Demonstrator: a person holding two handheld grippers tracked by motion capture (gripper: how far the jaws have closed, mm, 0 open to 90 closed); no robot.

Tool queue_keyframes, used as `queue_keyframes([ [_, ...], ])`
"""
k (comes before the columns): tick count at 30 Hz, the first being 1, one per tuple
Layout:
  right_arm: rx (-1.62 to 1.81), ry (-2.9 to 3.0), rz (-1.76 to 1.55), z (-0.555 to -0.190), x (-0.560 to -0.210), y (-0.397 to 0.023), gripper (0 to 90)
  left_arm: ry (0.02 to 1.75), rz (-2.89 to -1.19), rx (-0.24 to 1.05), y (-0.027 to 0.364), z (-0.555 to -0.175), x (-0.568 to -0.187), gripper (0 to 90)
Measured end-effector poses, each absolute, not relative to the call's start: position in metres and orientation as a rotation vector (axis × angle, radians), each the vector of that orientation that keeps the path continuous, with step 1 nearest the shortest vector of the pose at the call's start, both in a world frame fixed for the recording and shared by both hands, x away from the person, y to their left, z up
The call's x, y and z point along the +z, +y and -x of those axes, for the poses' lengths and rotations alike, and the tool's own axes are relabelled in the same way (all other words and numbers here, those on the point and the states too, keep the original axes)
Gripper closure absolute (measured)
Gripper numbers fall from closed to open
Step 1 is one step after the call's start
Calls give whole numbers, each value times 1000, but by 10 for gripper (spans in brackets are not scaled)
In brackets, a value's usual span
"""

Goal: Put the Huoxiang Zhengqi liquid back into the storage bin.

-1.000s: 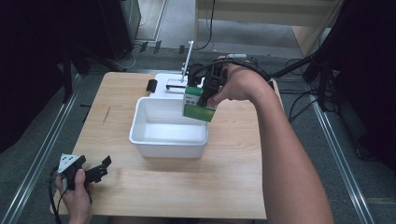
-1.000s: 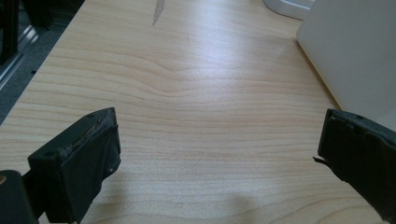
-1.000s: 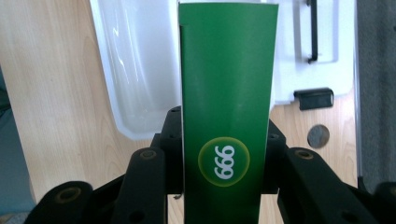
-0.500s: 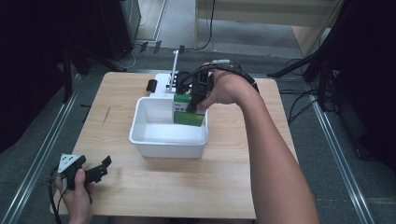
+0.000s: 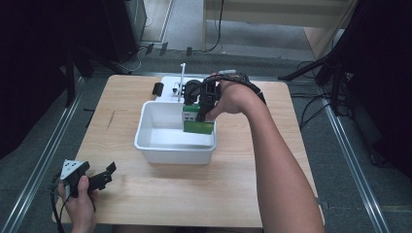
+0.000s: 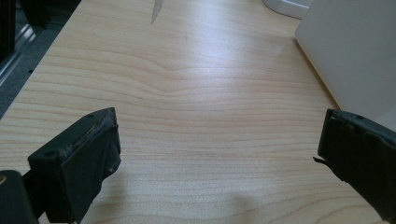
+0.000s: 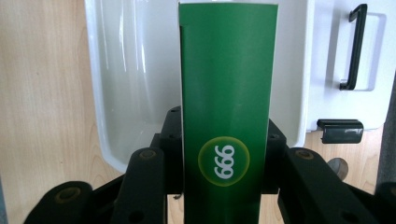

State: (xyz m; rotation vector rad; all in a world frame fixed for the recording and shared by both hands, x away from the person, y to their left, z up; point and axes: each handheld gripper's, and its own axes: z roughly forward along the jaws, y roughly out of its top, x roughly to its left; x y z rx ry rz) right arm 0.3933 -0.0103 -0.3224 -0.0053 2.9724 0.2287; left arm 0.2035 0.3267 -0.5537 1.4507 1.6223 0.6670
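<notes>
We note the right gripper with its fingers clenched on both long sides of a green box; a round yellow-ringed mark reading "666" or "999" faces the right gripper view. The box's lower end is cut off by that view's bottom edge. In the high view the box hangs at the far right corner of the white tub, part inside its rim; we cannot tell whether it touches the floor of the tub. Beyond the tub sits a white device with a black handle, partly hidden by the hand. The left gripper rests at the near left of the bench, its fingers spread apart with only bare wood between them.
</notes>
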Motion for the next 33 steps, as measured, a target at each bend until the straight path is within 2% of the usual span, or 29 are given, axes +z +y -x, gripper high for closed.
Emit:
queue_keyframes([
  [33,139,3001,80,-407,-402,1,643,1622,-1448,658,327,-204,-554,0],
])
